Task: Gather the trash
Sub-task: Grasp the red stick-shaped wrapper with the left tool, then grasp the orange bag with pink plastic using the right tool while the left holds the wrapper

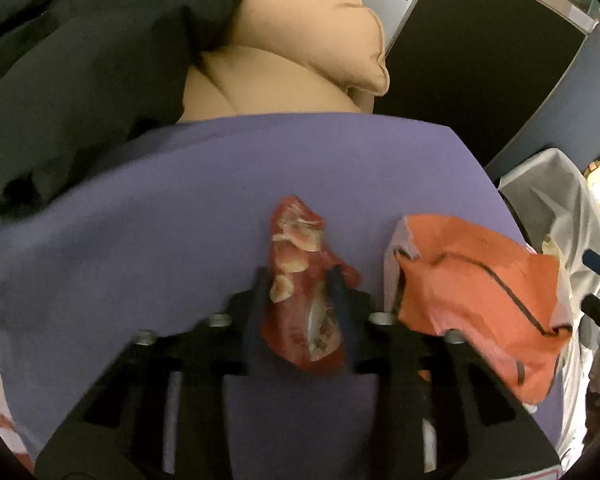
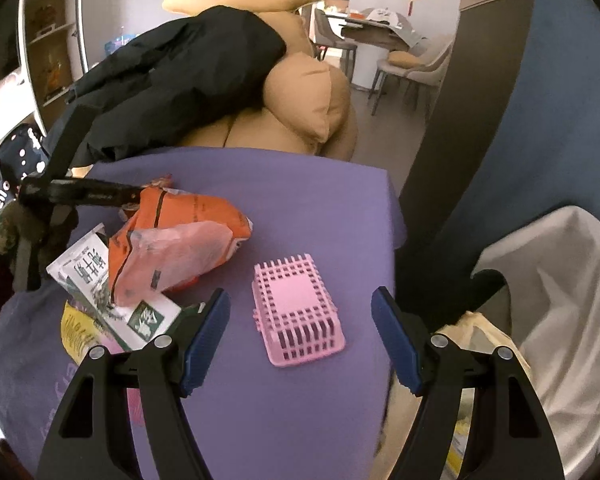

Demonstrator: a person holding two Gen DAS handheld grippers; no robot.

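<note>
My left gripper point(image 1: 298, 280) is shut on a crumpled red snack wrapper point(image 1: 300, 280) and holds it over the purple cloth point(image 1: 140, 240). An orange snack bag point(image 1: 480, 300) lies just to its right; it also shows in the right wrist view point(image 2: 172, 240), with the left gripper's black body point(image 2: 80, 194) behind it. My right gripper point(image 2: 300, 332) is open and empty, its blue pads either side of an upturned pink plastic basket point(image 2: 296, 312). White-green point(image 2: 100, 280) and yellow point(image 2: 76, 332) wrappers lie under the orange bag.
A black jacket point(image 2: 172, 76) lies on tan cushions point(image 2: 308, 96) behind the table. A bin lined with a white bag point(image 2: 560, 300) stands at the table's right edge, next to a dark blue partition point(image 2: 520, 100).
</note>
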